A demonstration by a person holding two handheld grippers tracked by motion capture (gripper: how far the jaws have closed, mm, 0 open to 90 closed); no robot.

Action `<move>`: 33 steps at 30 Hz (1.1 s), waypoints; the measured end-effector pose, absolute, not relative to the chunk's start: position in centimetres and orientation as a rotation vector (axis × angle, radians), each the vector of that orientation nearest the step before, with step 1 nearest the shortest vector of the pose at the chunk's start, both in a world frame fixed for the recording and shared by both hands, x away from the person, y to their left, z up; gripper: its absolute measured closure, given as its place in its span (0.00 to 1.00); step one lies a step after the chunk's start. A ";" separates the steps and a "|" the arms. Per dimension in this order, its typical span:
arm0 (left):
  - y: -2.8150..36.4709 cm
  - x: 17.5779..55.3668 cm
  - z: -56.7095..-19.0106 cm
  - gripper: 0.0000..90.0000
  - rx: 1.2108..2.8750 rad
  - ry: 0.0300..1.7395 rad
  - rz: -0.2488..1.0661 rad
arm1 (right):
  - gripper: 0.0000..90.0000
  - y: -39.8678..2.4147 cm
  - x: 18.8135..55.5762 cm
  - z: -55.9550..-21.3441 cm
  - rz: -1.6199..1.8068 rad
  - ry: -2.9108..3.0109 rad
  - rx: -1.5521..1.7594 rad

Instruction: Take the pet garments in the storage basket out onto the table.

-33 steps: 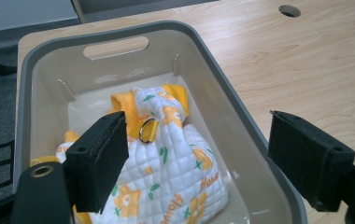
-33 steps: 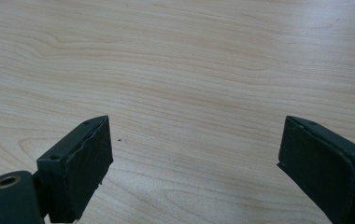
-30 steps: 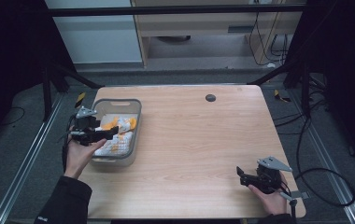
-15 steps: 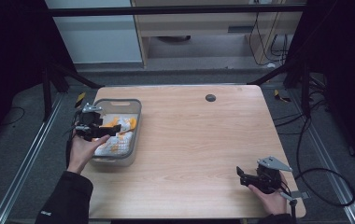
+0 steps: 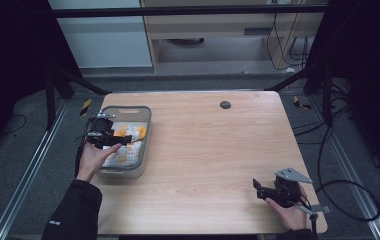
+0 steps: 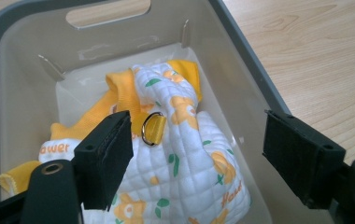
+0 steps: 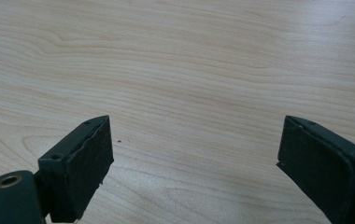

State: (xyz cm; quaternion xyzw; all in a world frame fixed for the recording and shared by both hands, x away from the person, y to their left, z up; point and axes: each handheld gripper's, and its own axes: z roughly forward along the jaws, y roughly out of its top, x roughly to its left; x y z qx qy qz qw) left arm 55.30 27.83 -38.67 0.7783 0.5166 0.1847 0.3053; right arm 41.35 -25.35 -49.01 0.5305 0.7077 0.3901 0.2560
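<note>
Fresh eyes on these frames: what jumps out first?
The quilted white and orange flowered cloth, bunched in the grey bin at the table's left, with a metal ring on an orange strap. The left tool hangs above it, jaws wide, having just begun closing, with nothing between them. The right tool rests open at the bare wooden table's near right corner.

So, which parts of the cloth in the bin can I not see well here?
- Left gripper view: the quilted cloth is cut off by the bottom edge; the near black jaw hides its left part.
- Same view: the orange printed words are partly covered or cropped.
- High view: the cloth is too small; the grey bin wall and the left gripper cover part.
</note>
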 end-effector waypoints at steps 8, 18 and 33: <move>27.7 55.9 -39.3 0.29 2.086 1.393 0.464 | 0.11 -25.3 41.4 -49.0 1.063 1.926 1.447; 27.5 56.6 -40.1 0.31 2.111 1.431 0.459 | 0.12 -25.3 41.4 -49.0 1.066 1.930 1.449; 27.2 57.1 -41.3 0.41 2.152 1.463 0.424 | 0.12 -25.3 41.4 -49.0 1.063 1.934 1.442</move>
